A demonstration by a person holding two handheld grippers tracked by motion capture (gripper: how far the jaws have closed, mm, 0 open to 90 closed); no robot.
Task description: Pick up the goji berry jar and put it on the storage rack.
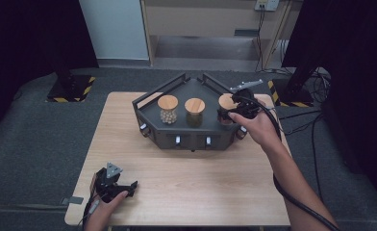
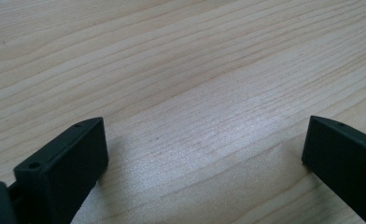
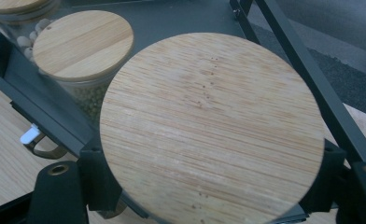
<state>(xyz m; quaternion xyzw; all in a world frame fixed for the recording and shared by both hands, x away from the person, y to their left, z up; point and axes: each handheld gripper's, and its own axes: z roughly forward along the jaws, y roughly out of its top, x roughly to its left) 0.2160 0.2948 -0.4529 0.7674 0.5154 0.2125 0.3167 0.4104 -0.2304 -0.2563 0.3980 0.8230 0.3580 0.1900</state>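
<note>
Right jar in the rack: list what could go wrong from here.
1. The right gripper is shut on the right jar just under its wooden lid; if the lid is loose, a lift might pull at it.
2. The middle jar stands close beside it, so a sideways swing could knock it.
3. The rack's rail runs right next to the jar; a tilted lift may catch on it.

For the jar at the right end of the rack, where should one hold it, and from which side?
Grip the right jar on its glass body just under the round wooden lid, coming from the rack's front right. The right tongs already clamp it this way; the lid overhangs them.
</note>
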